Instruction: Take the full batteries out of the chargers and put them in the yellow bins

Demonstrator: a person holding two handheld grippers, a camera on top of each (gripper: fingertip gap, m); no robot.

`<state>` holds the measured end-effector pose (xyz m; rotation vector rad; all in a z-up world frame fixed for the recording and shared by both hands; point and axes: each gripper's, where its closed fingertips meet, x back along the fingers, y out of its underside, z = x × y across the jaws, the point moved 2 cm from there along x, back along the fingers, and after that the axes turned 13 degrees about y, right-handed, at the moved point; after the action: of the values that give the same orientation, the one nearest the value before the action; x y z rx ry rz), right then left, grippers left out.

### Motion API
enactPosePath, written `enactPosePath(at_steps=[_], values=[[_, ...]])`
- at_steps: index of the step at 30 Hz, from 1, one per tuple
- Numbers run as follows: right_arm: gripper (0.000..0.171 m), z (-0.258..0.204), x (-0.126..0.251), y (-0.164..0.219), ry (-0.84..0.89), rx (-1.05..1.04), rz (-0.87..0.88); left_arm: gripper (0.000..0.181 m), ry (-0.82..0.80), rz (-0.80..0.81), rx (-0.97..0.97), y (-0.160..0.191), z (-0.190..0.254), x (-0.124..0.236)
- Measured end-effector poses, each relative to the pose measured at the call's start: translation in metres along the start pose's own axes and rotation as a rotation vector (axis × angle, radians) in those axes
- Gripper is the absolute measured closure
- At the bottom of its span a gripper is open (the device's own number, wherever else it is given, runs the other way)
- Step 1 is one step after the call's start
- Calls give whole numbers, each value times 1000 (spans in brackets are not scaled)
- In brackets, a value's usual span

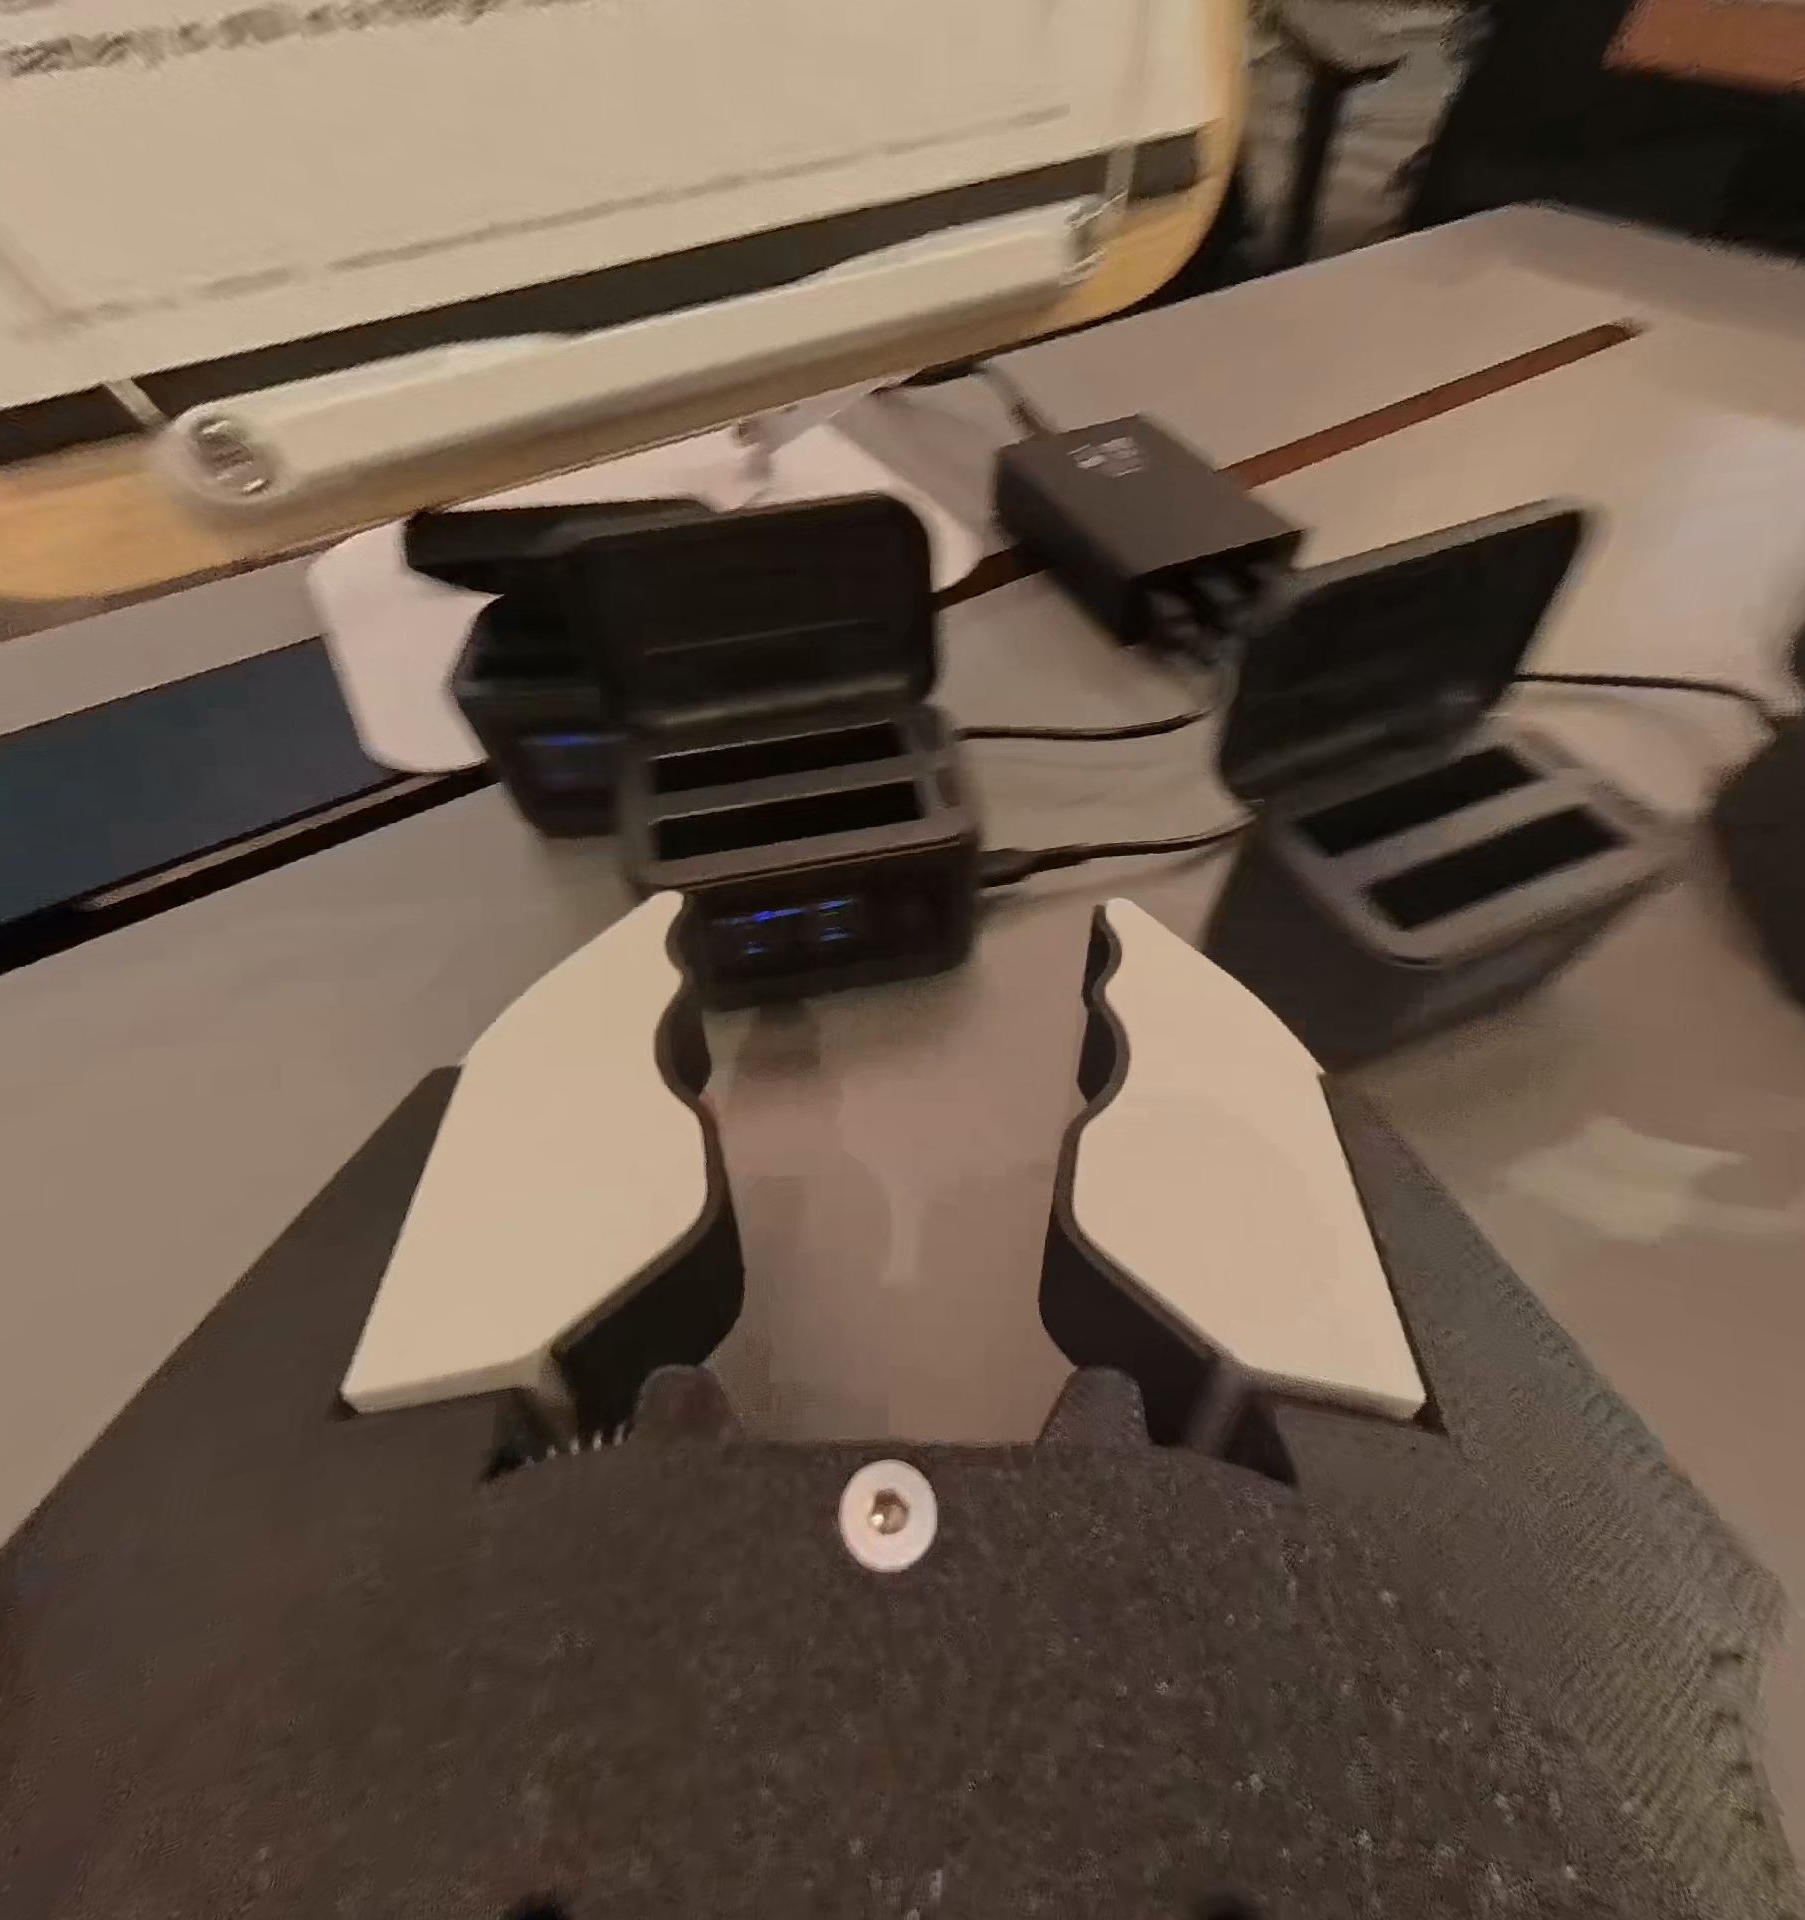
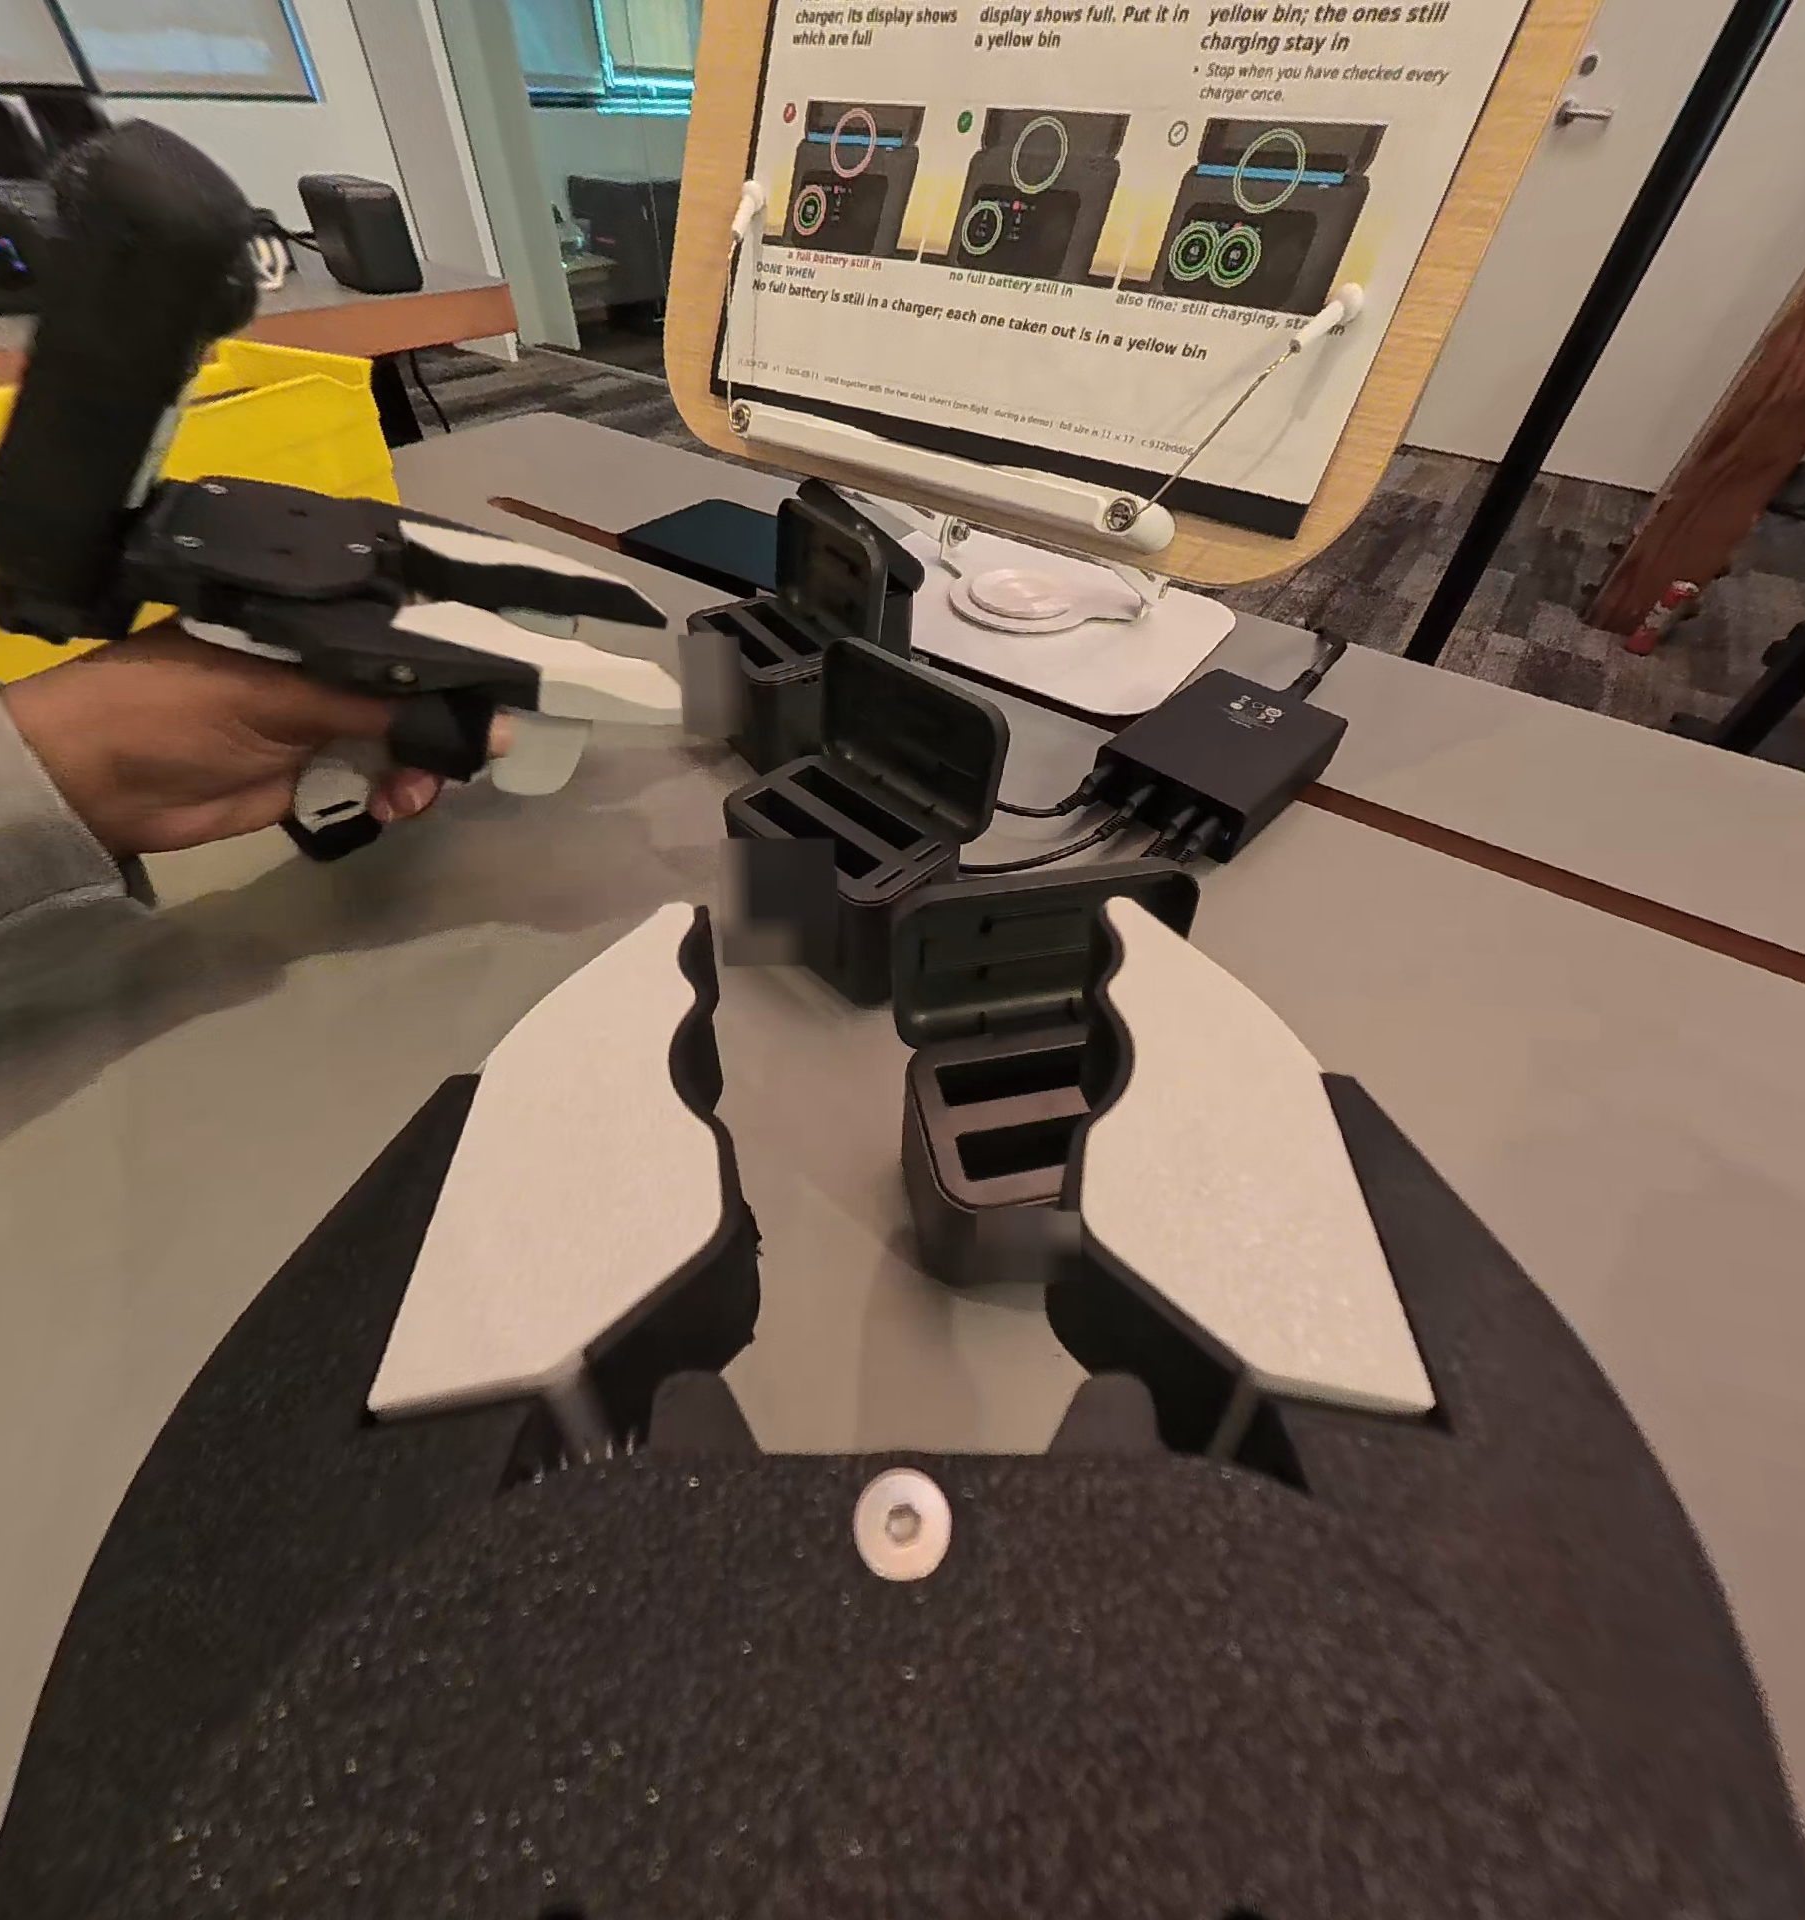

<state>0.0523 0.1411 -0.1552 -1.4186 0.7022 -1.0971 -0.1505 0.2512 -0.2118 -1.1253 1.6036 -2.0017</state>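
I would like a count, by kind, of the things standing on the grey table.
Black chargers with open lids: 3
Black power hub: 1
Instruction board on stand: 1
Yellow bins: 1
Total: 6

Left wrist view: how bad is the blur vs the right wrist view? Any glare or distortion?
Left wrist view: motion smear across the instruction board and chargers, own left gripper sharp. Right wrist view: mostly crisp, near charger clear, slight blur on the hand; wide-angle bending at the edges, soft reflections on the table, no harsh glare.
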Motion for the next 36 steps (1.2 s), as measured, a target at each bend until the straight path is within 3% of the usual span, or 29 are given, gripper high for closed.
enactPosePath(at_steps=[7,12,36], values=[[104,-4,-1,4,-15,18,-20,62,-45,-148,98,10,-27,-39],[106,-4,-4,11,-17,31,-50,86,-67,-190,75,8,-28,-56],[112,8,3,3,21,31,-35,90,17,-256,28,27,75,-30]])
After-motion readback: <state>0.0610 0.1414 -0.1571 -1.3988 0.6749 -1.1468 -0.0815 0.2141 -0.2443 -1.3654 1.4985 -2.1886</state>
